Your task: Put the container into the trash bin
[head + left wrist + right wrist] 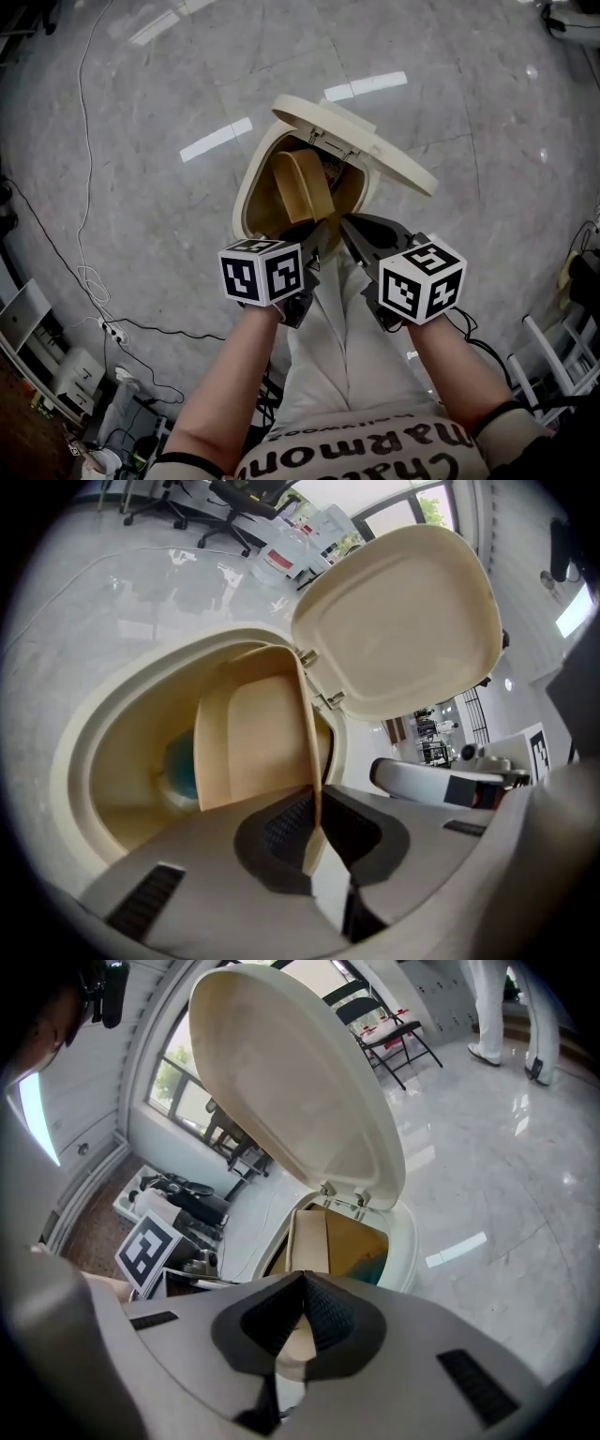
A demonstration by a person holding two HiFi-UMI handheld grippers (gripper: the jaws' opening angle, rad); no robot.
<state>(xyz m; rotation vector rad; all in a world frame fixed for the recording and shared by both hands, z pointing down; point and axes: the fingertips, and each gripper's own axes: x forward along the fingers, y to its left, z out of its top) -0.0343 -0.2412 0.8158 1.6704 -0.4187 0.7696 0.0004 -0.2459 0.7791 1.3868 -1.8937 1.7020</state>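
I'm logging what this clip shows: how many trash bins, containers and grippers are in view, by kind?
trash bin: 1
container: 1
grippers: 2 (left gripper, right gripper)
Total: 4

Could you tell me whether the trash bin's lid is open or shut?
Open: the lid is swung up on its hinges, baring the trash bin's mouth.

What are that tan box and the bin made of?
The container is probably moulded paper pulp or thin card: matte tan, thin-edged. The trash bin is likely plastic: a smooth cream shell, with a soft sheen on its hinged lid.
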